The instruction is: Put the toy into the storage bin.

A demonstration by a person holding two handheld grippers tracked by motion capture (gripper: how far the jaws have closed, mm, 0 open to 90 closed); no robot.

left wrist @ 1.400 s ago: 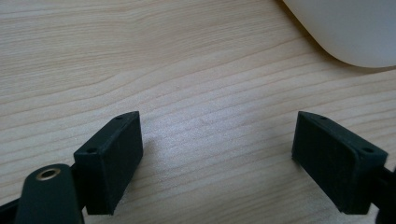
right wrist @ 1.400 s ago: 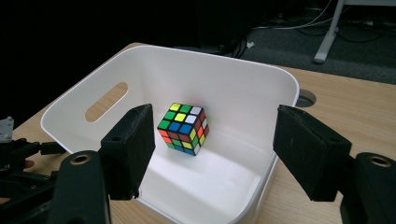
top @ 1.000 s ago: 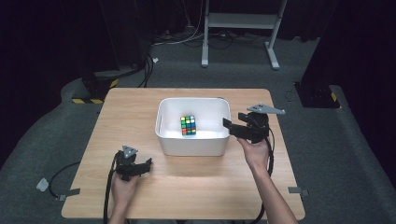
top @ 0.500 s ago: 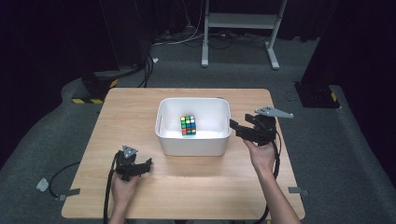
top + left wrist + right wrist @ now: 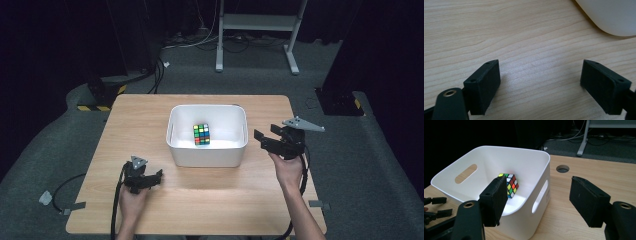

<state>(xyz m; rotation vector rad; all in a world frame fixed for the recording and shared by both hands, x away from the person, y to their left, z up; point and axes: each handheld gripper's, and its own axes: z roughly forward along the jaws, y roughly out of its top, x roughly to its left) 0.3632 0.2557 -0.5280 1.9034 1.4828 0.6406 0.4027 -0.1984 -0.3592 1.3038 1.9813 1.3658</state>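
A multicoloured puzzle cube (image 5: 201,134) lies on the floor of a white bin (image 5: 207,158) at the middle of the wooden table. In the right gripper view the cube (image 5: 509,185) sits inside the bin (image 5: 524,162), beyond the left jaw. My right gripper (image 5: 263,136) hovers just right of the bin, pointing at it. It is open, its jaws (image 5: 541,202) have just been closing a little, and nothing is between them. My left gripper (image 5: 158,176) rests low at the front left, open (image 5: 540,82) over bare wood, with a corner of the bin (image 5: 609,17) ahead.
A round cable hole (image 5: 562,168) pierces the table (image 5: 135,125) behind the bin. A white metal stand (image 5: 255,22) and cables lie on the dark floor beyond the far edge. Each gripper trails a cable toward the front edge.
My right gripper has drawn rightward from the bin's right rim to a spot beside it. The left gripper and the cube have stayed put.
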